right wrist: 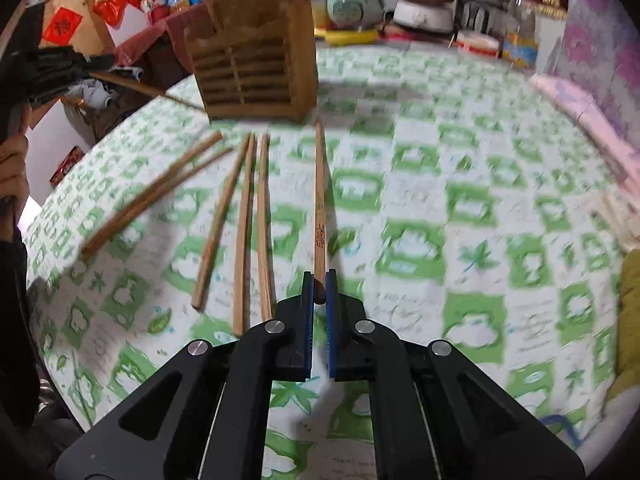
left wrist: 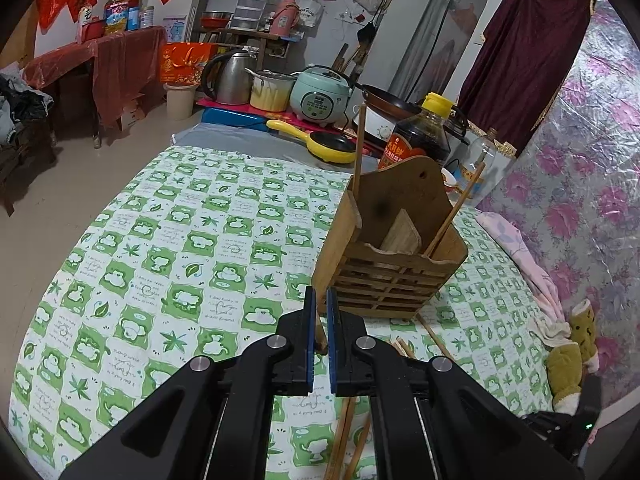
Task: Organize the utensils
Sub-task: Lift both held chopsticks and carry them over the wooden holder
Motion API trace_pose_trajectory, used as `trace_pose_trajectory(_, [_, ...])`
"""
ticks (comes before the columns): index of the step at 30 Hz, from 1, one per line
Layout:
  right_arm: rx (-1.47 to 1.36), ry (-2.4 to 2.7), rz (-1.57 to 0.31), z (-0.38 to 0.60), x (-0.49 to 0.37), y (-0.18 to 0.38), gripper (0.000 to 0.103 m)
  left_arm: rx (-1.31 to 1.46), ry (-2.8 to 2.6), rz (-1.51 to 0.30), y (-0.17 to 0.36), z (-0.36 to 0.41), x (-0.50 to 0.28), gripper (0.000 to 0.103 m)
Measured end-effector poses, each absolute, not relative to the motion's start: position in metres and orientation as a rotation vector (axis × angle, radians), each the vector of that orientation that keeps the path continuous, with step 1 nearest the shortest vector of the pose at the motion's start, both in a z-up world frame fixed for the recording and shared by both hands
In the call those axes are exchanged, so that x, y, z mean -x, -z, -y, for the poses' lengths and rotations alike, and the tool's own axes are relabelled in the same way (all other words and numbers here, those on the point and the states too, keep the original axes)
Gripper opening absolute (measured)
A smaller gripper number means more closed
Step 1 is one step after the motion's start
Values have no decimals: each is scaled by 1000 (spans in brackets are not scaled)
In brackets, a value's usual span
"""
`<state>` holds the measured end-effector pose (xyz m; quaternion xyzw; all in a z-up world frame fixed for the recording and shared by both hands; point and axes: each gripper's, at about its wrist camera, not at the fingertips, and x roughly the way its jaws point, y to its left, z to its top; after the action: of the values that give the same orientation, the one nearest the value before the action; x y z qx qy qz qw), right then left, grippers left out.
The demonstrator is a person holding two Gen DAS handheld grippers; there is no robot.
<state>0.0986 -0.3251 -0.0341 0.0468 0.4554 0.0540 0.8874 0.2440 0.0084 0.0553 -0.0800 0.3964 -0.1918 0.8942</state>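
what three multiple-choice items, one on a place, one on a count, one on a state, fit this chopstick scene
1. The wooden holder stands on: A the checked cloth; B the floor; C a red table.
2. How many chopsticks stand in it? A none; B two; C five.
3. The right tool is: A wide open; B shut on a chopstick; C shut on a spoon.

A: green-and-white cloth lies under its base.
B: one stands upright, one leans right.
B: its pads pinch the end of a stick lying on the cloth.

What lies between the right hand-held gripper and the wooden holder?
In the right wrist view, one chopstick, pinched by the right hand-held gripper, runs toward the wooden holder.
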Motion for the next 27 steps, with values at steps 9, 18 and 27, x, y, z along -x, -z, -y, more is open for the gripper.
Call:
trace_pose_trajectory(9, [-119,-106,-644,330,-129,-86,7,130,417,-761,-100,11,-244,6])
trace_pose_trajectory(18, [-224,-195,-433,321,-156,-165,6,135,456,-667,-155,33,-251,6])
trace_pose_trajectory(27, [-232,-151,-232,298,-187,-202,6,267,486,-489,-206,38,-270,6])
